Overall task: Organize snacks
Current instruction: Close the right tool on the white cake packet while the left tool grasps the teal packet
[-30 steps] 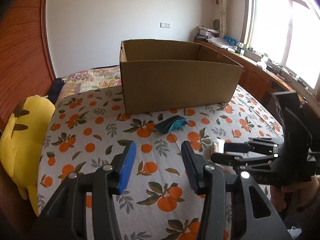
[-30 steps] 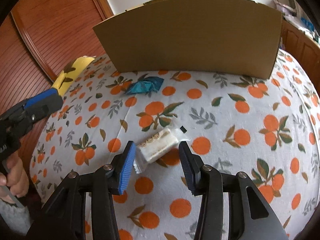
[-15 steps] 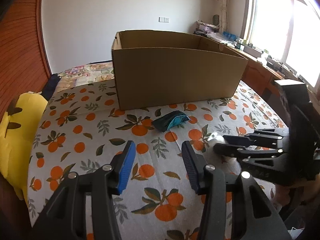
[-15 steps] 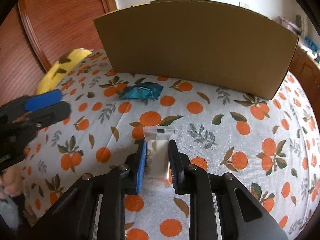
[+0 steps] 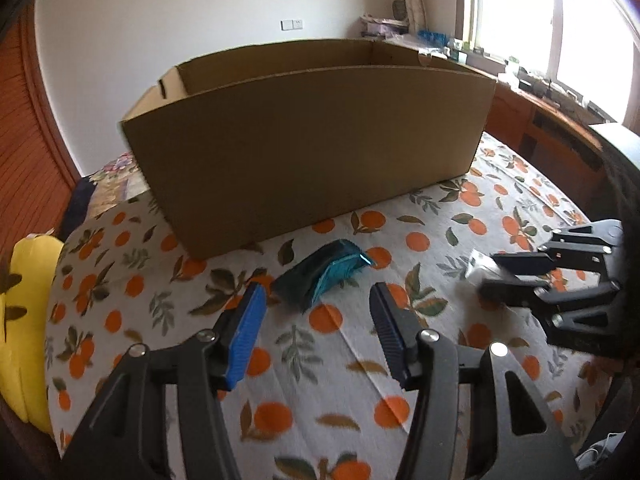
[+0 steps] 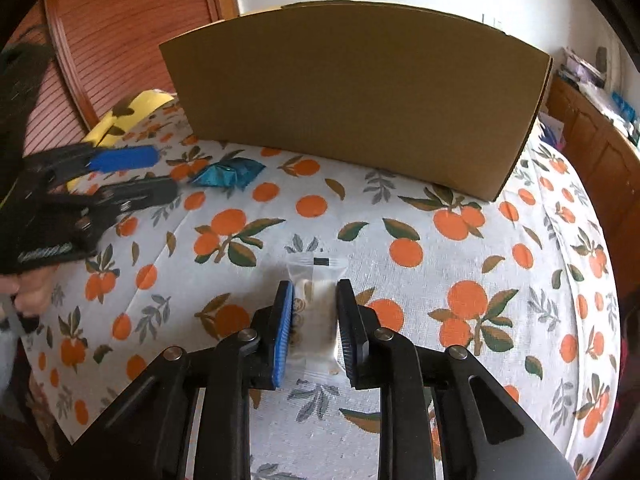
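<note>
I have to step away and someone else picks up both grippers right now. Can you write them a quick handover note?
Right gripper: shut on the white snack packet, low over the orange-print bedspread.
Left gripper: jaws opening, nothing between them, aimed at the teal snack packet lying just ahead of it.
Cardboard box: open-topped, behind both snacks; contents not visible.
Done: white packet gripped.
Left: box the white packet, then grab and box the teal one.

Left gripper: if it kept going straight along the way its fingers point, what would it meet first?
Probably the teal snack packet, lying on the bedspread just ahead between the left gripper's opening jaws; the cardboard box stands behind it.
</note>
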Available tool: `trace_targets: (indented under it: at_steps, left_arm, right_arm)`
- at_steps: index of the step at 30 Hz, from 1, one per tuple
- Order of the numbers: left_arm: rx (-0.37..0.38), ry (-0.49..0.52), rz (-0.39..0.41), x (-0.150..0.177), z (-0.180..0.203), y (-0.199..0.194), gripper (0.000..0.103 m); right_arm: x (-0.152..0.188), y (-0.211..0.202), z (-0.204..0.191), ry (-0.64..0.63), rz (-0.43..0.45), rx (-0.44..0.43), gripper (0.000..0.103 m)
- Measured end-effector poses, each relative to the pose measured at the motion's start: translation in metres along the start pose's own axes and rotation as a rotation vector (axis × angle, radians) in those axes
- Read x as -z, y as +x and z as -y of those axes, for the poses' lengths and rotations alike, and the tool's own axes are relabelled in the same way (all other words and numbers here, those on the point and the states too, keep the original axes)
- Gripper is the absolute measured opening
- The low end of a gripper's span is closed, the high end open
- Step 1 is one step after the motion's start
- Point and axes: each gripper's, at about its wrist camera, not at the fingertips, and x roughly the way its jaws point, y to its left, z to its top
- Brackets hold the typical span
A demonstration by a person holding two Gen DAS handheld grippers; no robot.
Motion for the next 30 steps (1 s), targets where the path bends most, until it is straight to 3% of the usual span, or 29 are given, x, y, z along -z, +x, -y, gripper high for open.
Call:
trace_targets:
  at_steps: [3, 22, 30]
  left_arm:
    - [-0.003, 0.012, -0.015, -0.007, -0.001, 0.01, 0.055]
    - [0.036, 0.0, -0.09, -0.019, -0.004, 0.043, 0.05]
    - [0.008, -0.003, -0.086, -0.018, 0.001, 0.043, 0.026]
  right_arm:
    - [0.003, 0.002, -0.006, -0.031, 0.019, 0.025, 0.02]
    - [0.005, 0.001, 0.008, 0.029, 0.031, -0.048, 0.02]
    - [0.005, 0.003, 0.004, 0.019, 0.03, -0.034, 0.02]
